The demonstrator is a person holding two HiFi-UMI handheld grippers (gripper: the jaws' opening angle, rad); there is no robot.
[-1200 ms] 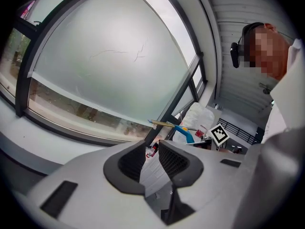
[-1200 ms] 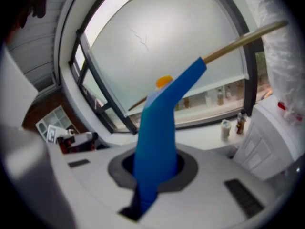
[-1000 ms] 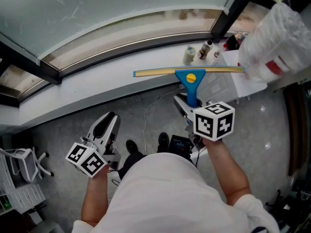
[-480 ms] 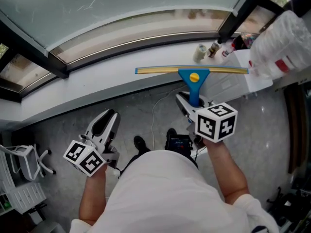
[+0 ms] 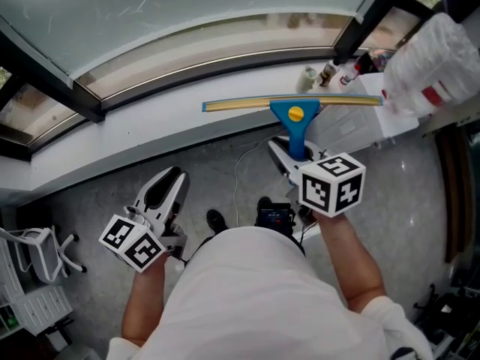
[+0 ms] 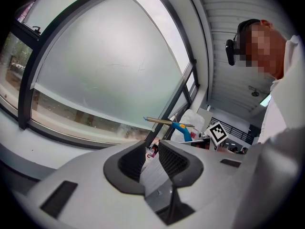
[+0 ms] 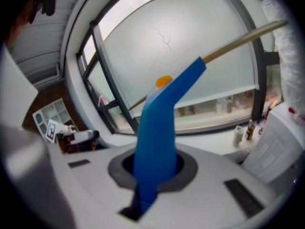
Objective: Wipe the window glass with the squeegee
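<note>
A: What does the squeegee point(image 5: 294, 115) look like, and where is it?

B: It has a blue handle with a yellow round spot at the neck and a long, thin, brass-coloured blade bar. Your right hand-held gripper point(image 5: 289, 156) is clamped tight on the lower handle. From the head view, the blade lies level across the white window sill point(image 5: 150, 126), below the window glass point(image 5: 187, 6).

A: Is there any writing to read?

B: Only the black-and-white square markers on the cube point(image 5: 332, 184) of each hand-held gripper. The labels on the small bottles point(image 5: 322, 73) on the sill are too small to read.

A: And how are your hands placed?

B: Your right forearm reaches forward, and its gripper tilts the handle up toward the pane. Your left hand-held gripper point(image 5: 166, 190) is low at your left side, well apart from the squeegee. Its jaws stand slightly apart with nothing between them.
</note>
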